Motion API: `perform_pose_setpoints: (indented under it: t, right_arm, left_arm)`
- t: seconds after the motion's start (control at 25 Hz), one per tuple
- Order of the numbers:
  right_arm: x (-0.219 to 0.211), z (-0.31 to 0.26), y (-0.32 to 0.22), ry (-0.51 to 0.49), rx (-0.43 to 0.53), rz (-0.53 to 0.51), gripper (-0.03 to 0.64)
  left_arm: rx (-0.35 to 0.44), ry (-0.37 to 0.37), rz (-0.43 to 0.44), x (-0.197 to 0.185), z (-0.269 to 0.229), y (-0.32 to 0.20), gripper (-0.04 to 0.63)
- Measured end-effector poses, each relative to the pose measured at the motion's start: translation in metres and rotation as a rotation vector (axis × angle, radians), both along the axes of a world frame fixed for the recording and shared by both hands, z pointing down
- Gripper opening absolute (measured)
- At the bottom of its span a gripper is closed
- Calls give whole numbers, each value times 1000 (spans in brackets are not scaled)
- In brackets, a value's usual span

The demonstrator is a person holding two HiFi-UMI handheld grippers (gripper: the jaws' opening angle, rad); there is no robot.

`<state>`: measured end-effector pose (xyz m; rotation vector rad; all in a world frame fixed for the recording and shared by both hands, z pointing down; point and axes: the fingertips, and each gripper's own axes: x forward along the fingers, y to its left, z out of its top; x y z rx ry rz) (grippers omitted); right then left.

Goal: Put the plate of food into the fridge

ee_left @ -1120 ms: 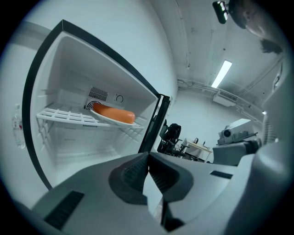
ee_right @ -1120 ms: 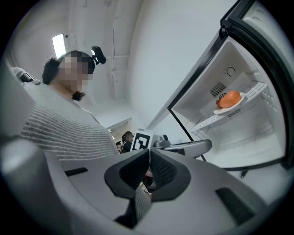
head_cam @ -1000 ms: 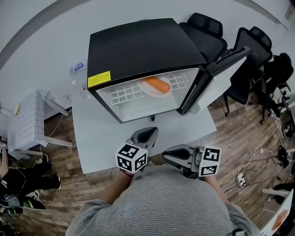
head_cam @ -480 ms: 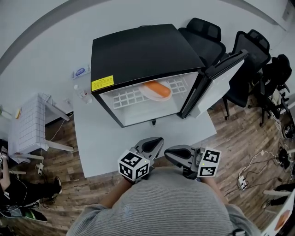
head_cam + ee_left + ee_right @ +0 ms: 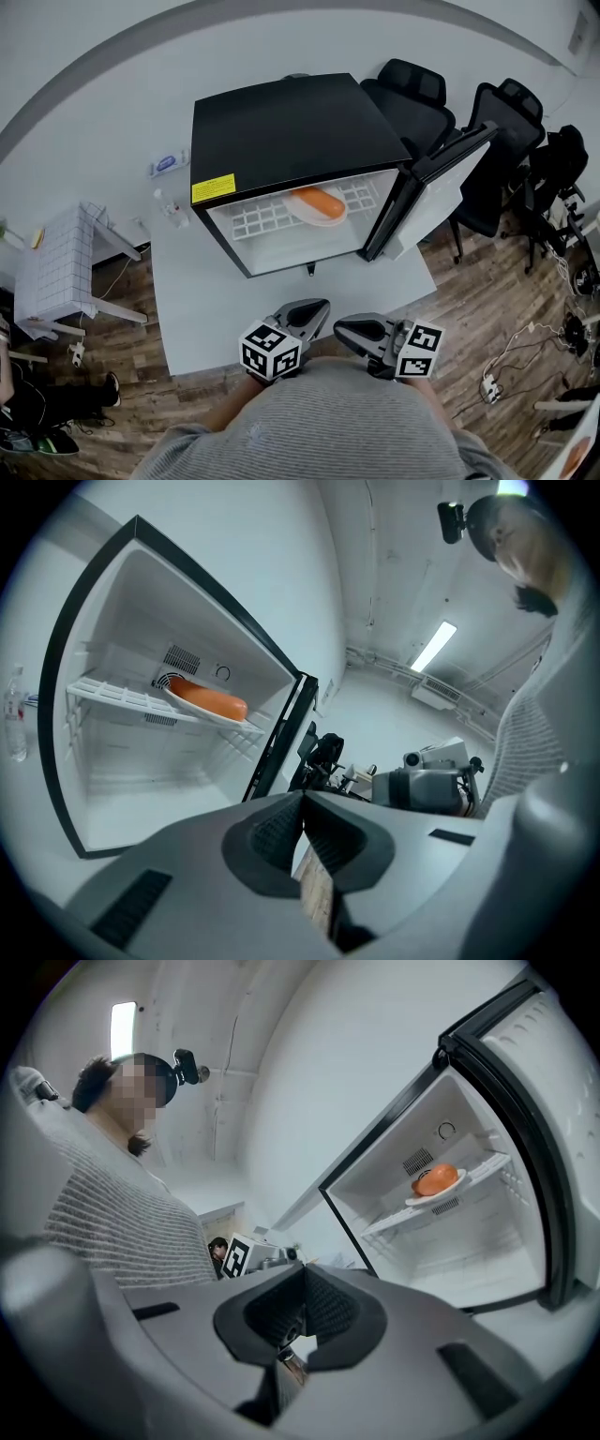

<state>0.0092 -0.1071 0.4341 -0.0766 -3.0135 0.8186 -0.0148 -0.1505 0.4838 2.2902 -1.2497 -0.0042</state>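
- Plate of food (image 5: 317,203) rests on the wire shelf (image 5: 251,201) inside the fridge (image 5: 281,127), toward the shelf's right end. The orange food lies lengthwise on the white plate. All of it sits behind the cabinet's front edge, so I judge a closing door would clear it.
- Wire shelf holds the plate level, and nothing else shows beside it.
- Fridge door (image 5: 448,169) stands swung wide to the right, which leaves the opening free. Judging by that, the placing looks done and only closing the door may remain.
- Fridge stands on the far part of the white desk (image 5: 216,300) with its opening toward the person. A bare strip of desk lies between it and the near edge.
- Left tool (image 5: 313,315) hangs at the near edge of the desk, close to the person's torso and well apart from the fridge. Its jaws are pressed together with nothing between them.
- Right tool (image 5: 349,329) sits just beside it, also closed on nothing. It is the nearer one to the door, so it seems better placed to push the door closed.
- Black chairs (image 5: 417,80) stand at the far right, just behind the open door.
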Motion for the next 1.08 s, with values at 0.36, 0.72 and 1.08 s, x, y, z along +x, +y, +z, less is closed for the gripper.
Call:
perform_pose_setpoints:
  t: [0.36,0.72,1.08]
  right_arm:
    - [-4,1,5,0,-14,-30,14]
    - [-6,1,9,10,-9,-44,14]
    - [-7,1,13,13,-3,-47,14]
  left_arm:
    - [-6,-6,6,1,0,3,11]
    - [-8,2,2,-1,1,4,11]
    - [-9,7,3,-3,2,7,11]
